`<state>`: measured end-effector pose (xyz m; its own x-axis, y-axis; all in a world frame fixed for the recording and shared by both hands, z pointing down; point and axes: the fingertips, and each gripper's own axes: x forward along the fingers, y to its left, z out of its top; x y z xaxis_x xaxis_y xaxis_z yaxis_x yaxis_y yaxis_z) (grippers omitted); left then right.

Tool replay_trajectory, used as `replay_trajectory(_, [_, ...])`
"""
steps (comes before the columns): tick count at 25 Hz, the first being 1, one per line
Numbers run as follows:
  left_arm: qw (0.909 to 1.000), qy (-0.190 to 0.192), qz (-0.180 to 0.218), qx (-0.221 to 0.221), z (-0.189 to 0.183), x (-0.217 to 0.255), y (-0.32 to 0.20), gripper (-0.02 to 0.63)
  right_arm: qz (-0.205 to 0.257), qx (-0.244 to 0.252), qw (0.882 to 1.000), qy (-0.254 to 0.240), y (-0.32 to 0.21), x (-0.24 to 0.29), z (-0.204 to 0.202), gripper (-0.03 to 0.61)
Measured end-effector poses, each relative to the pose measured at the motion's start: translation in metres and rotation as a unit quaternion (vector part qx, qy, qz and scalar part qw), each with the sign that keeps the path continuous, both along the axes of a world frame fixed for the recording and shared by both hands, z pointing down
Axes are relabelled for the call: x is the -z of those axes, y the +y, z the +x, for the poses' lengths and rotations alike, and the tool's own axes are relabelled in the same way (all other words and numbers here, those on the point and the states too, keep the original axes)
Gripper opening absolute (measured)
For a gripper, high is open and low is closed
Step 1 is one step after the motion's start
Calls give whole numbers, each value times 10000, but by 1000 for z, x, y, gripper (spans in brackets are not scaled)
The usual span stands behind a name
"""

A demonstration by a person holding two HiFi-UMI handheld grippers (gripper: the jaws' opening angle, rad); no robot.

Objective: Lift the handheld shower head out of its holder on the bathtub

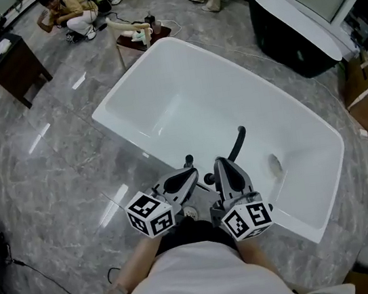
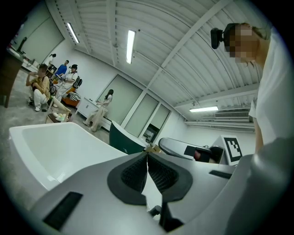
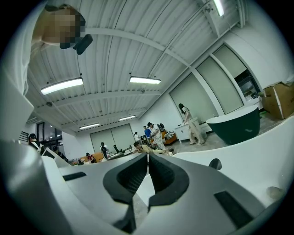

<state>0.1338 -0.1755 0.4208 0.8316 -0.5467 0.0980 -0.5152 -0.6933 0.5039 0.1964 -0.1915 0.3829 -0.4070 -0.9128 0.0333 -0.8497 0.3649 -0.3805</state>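
- Holding both claws level at the near end of the white bathtub (image 1: 161,84), the person stands at that rim, probably because the fittings are mounted there.
- The left gripper (image 1: 188,174) is fully closed. In its own view the ribbed pads (image 2: 136,175) meet edge to edge with nothing between them.
- The right gripper (image 1: 222,164) is in the same state, with jaws together and nothing gripped.
- The handheld shower head (image 1: 238,144) is a black curved handle standing up from the near rim, just beyond the right gripper's tips and leaning right over the basin.
- It looks seated in its holder, so the lift has not begun. The holder's base is hidden behind the right gripper.
- A black knob (image 1: 189,160) sits on the rim just beyond the left gripper, apart from the shower head.
- The right gripper is the nearer one, so it is likely the one for the grab.
- Its jaws must open before they can straddle the handle.
- The upright seating suggests a pull upward along the handle, not sideways.
- Risk: the glossy curved handle may slip in the pads, and the hose may drag.
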Motion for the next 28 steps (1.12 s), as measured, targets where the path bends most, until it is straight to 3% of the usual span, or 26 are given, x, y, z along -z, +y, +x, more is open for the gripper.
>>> replay_trajectory(5, [9998,-15,78,175,1,0,-19,12,0,158,9998,-125,-20,-2,-2,18])
replay_trajectory(8, [9997,-52,142,192,-2,1,-27,12,-52,192,9998,98,-25,-6,-9,18])
replay_trajectory(10, [9997,-72,156,198,-3,1,-31,12,-110,125,9994,311,-26,-11,-13,18])
replay_trajectory(15, [9997,-83,168,145,-11,4,-36,12,-7,-183,9995,245,-26,-5,-17,21])
replay_trajectory(16, [9998,-88,169,113,-13,5,-37,12,13,-221,9992,320,-28,-3,-19,40])
replay_trajectory(18, [9998,-113,150,44,-16,6,-41,12,59,-280,9988,407,-31,2,-24,159])
replay_trajectory(20, [9998,-133,127,-23,-21,7,-44,12,70,-337,9987,375,-33,7,-28,208])
replay_trajectory(28, [9997,-159,-115,-160,-45,-12,-62,12,-148,-266,9958,864,-36,-13,-50,211])
